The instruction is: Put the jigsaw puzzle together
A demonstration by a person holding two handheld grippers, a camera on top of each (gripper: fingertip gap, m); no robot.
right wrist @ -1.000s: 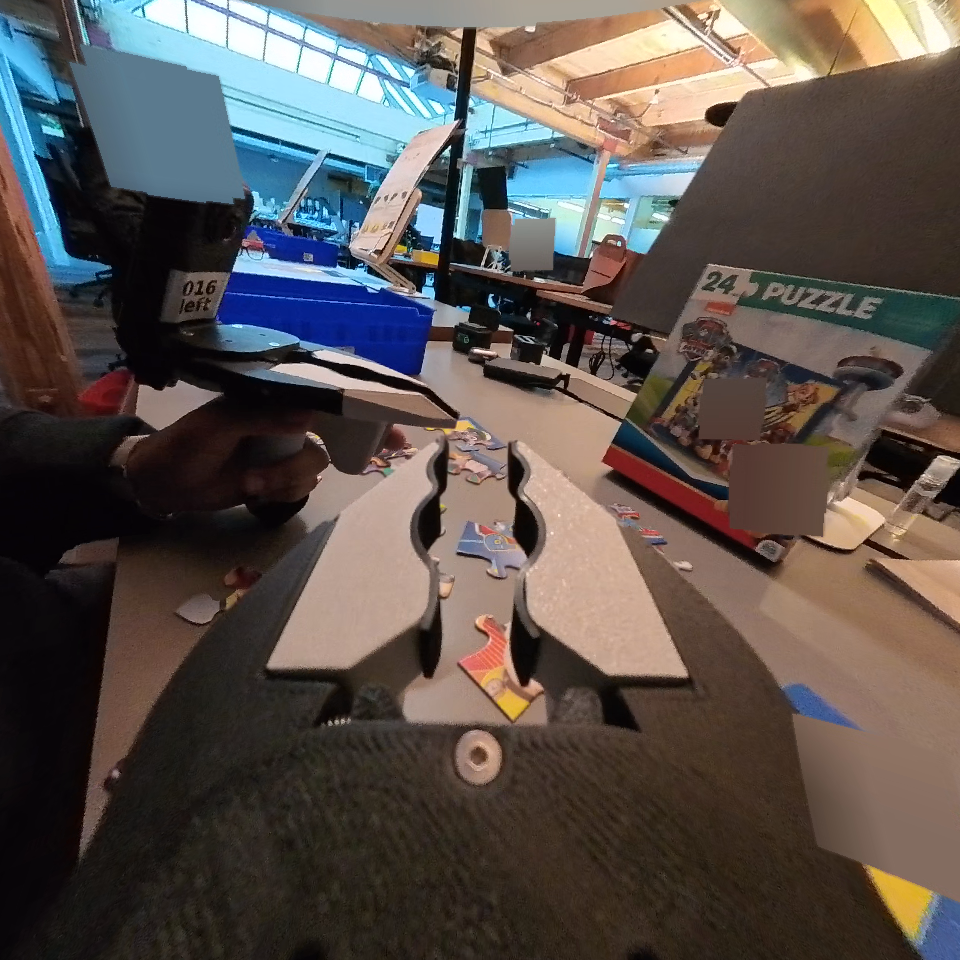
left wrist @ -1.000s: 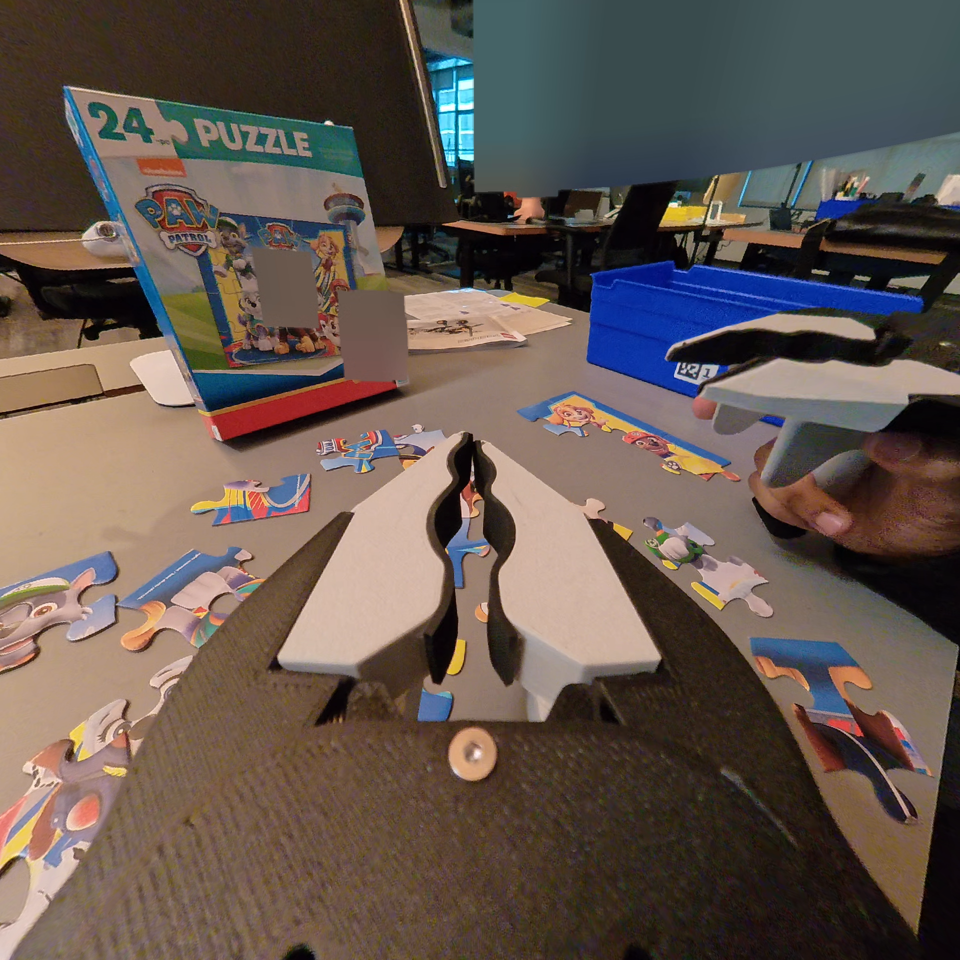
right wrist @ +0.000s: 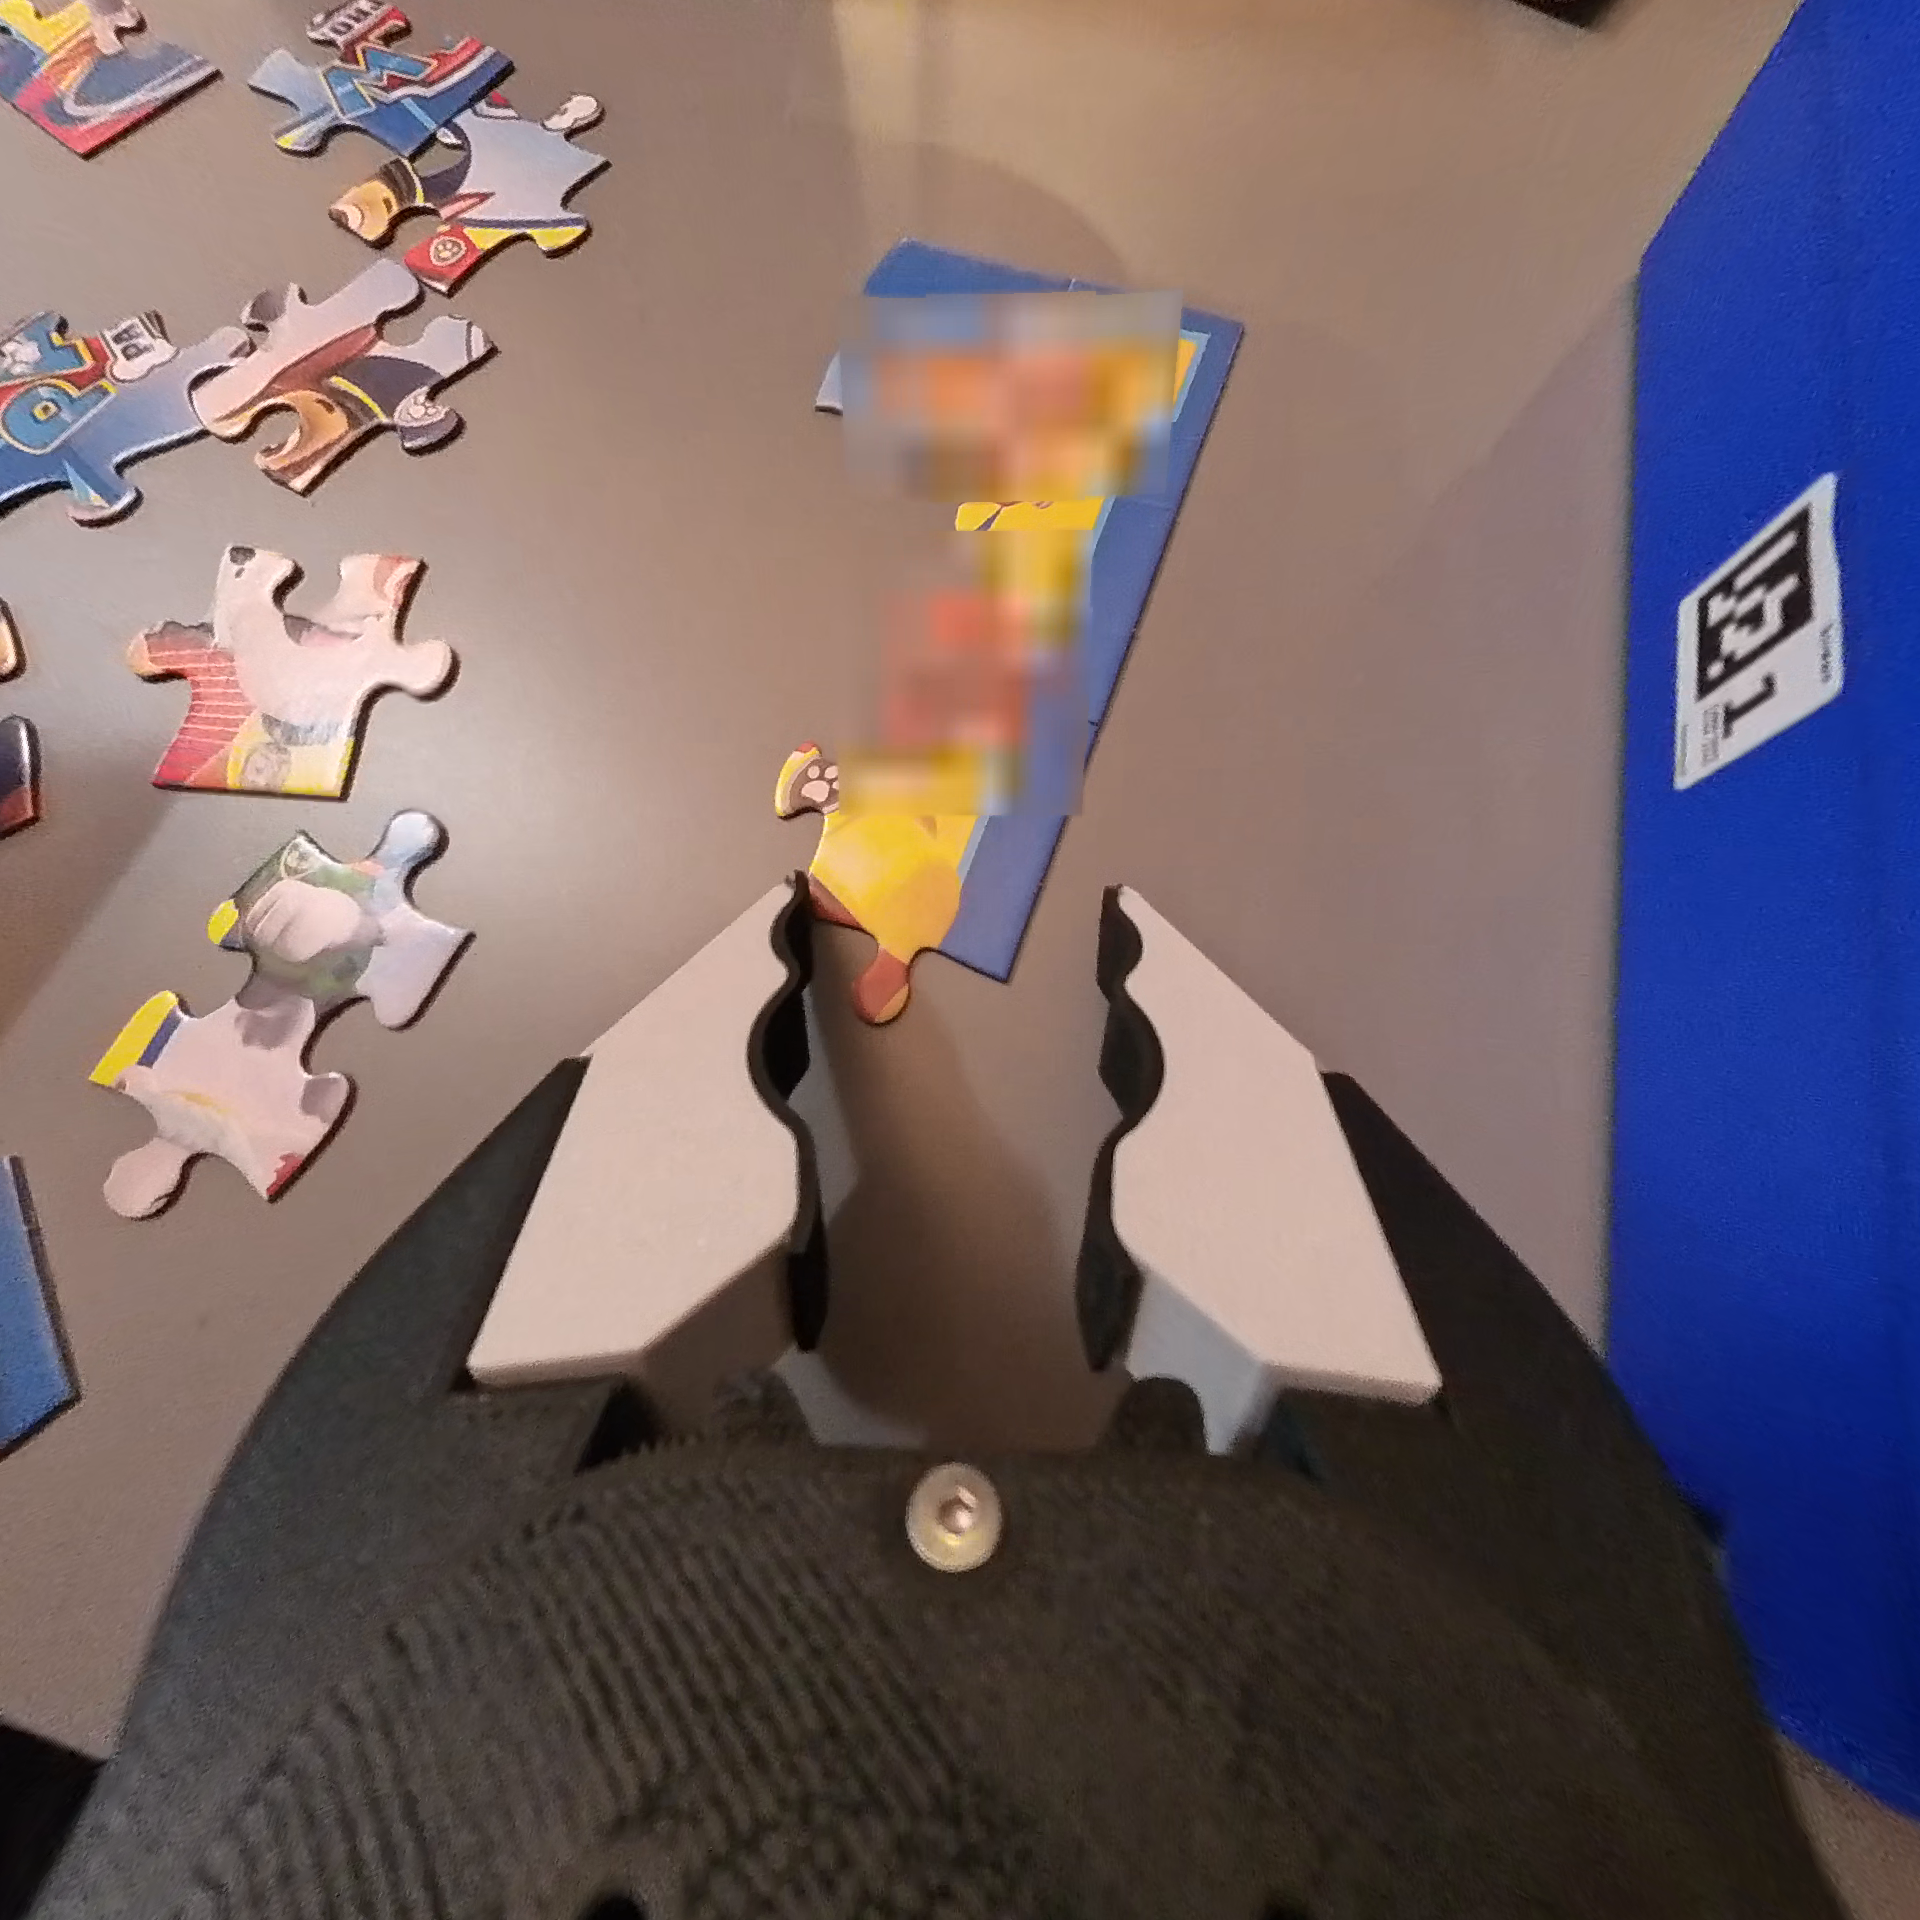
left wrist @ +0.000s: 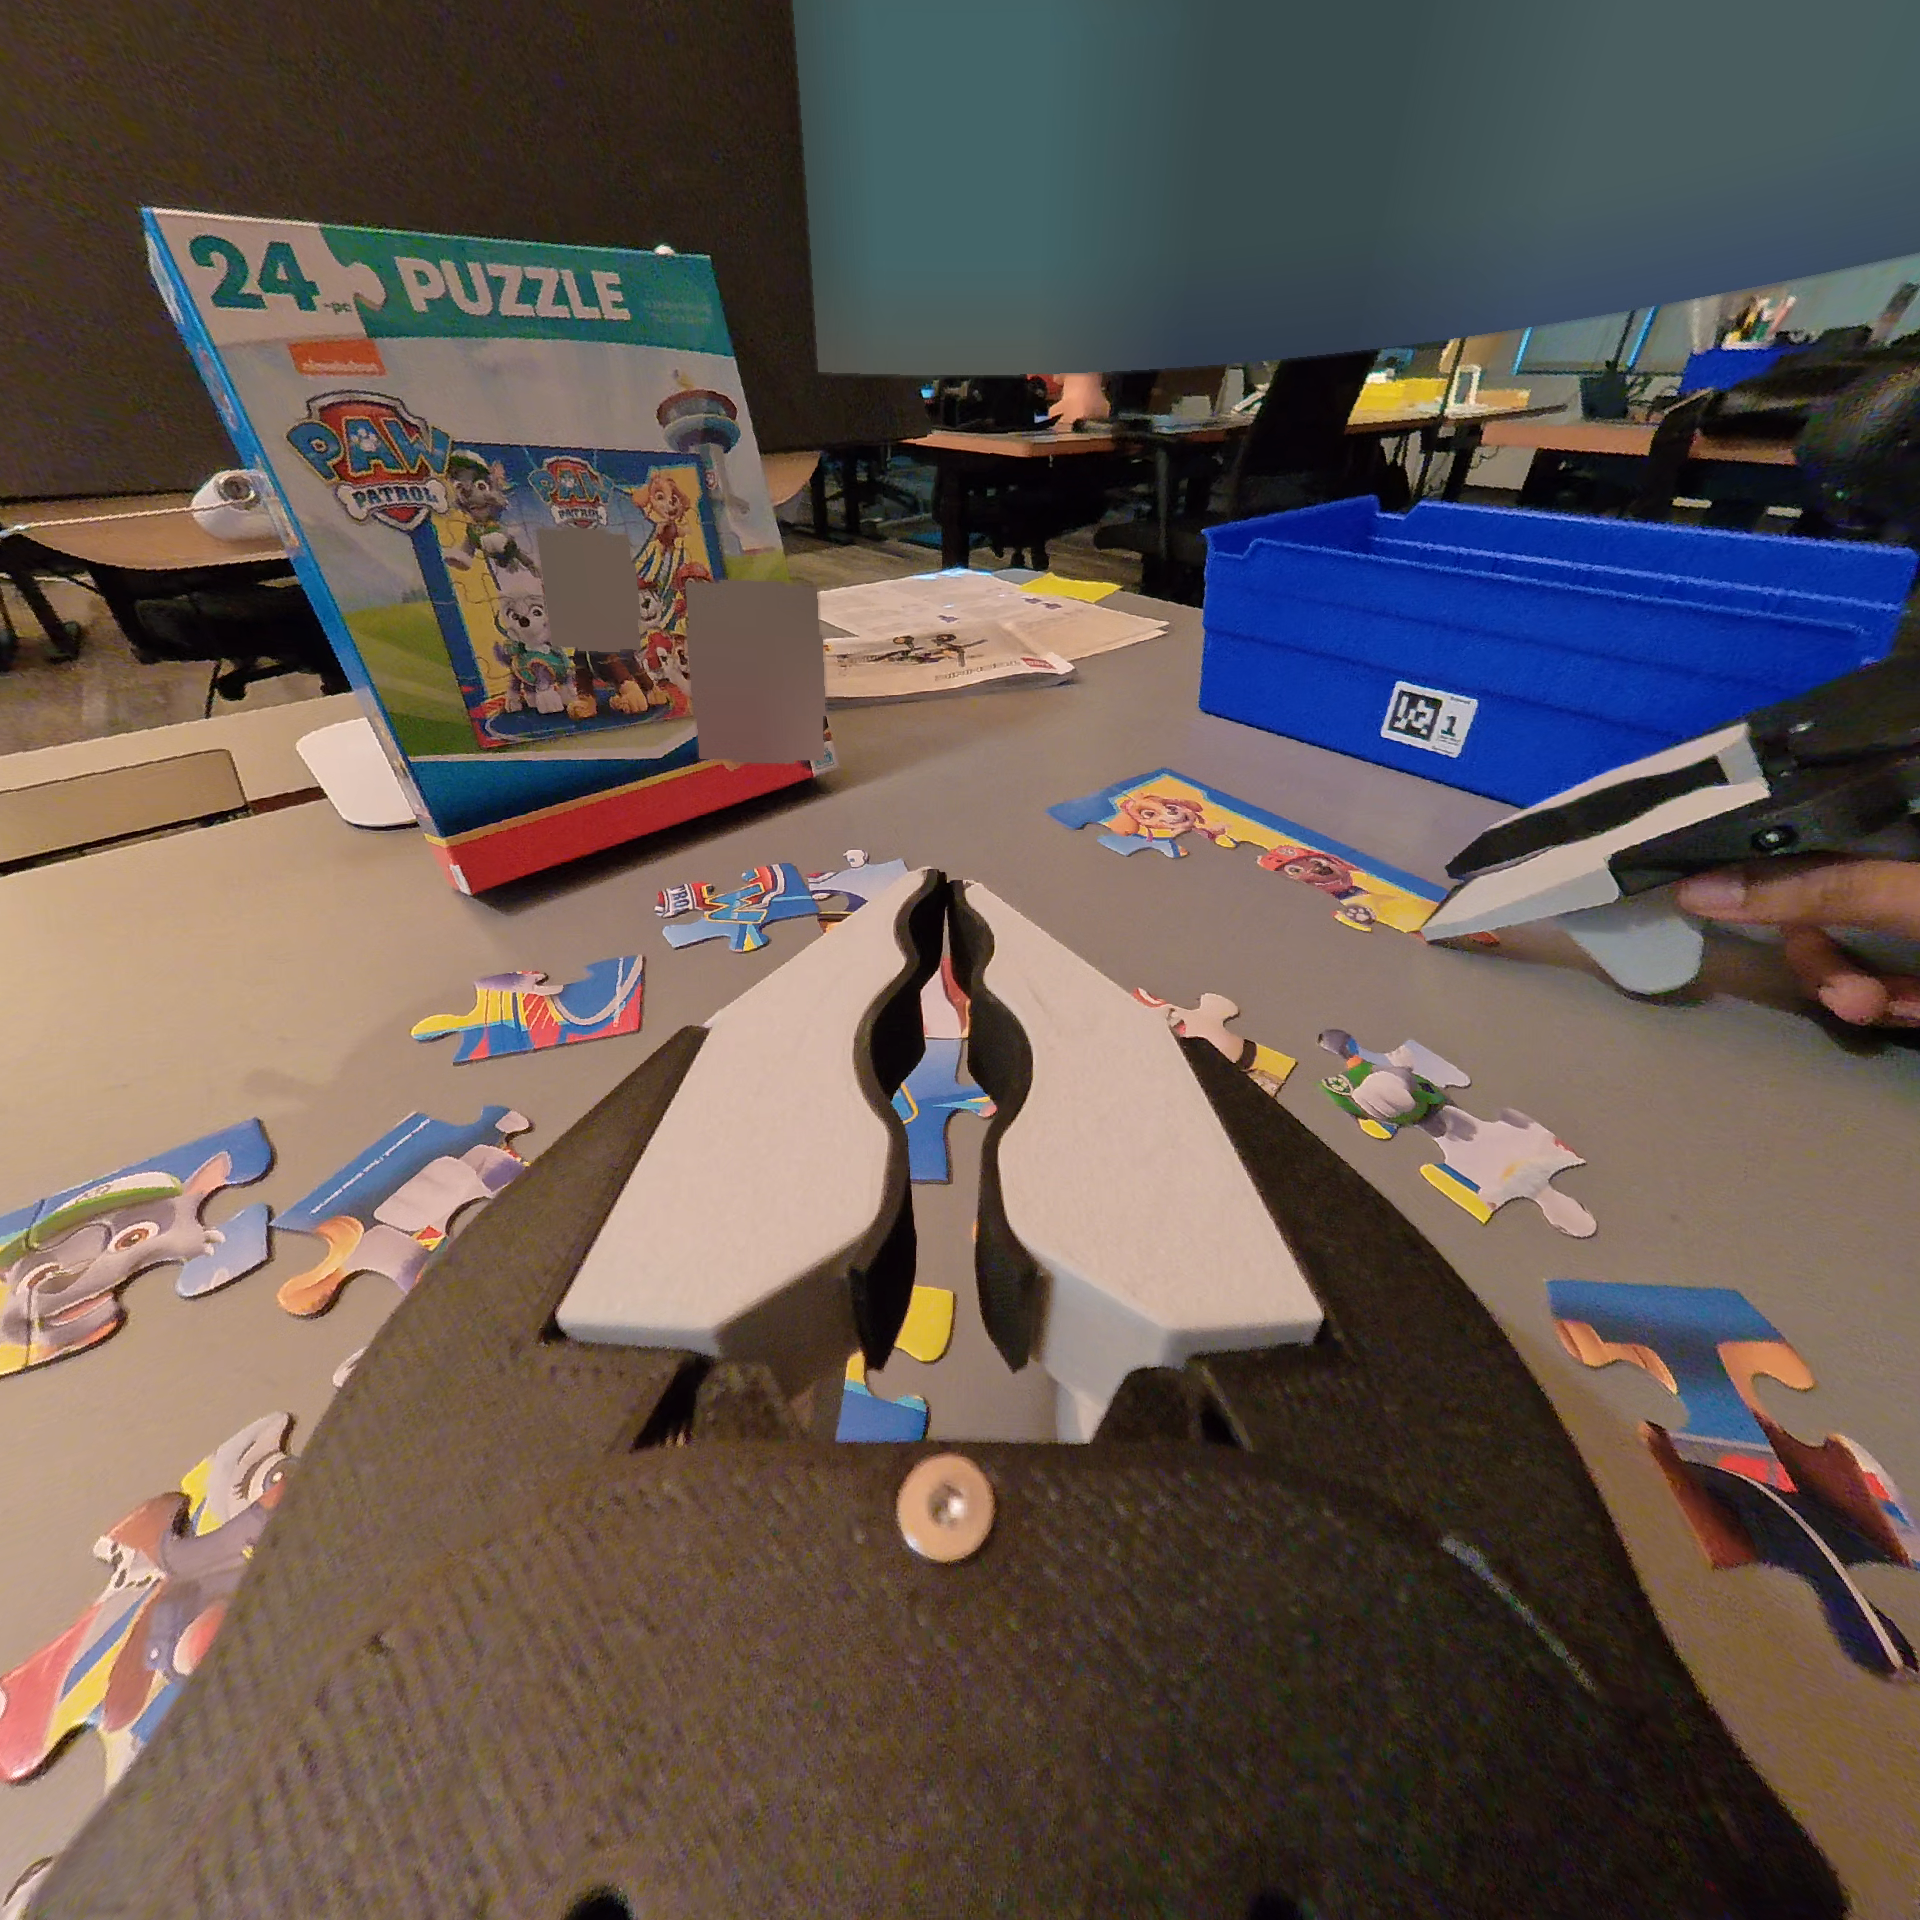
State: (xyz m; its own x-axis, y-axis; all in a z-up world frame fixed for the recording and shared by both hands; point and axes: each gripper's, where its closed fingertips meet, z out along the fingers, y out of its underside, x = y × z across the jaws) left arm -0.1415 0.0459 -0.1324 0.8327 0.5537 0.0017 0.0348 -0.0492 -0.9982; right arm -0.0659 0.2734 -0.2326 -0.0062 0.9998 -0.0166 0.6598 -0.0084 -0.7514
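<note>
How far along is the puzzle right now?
Done: one joined strip of pieces lies by the blue bin. In hand: nothing; the right gripper is open at the strip's near end, the left gripper shut above the table. Left: many loose pieces lie scattered, unjoined.

The bench has a smooth, matt grey top with a faint sheen. The puzzle pieces are printed card with a slight gloss. The puzzle box is glossy printed cardboard. The blue bin is smooth, shiny plastic with a paper label. Each hand-held gripper has a ribbed, matt black plastic body, grainy light-grey fingers, black pads and a shiny metal screw.
</note>
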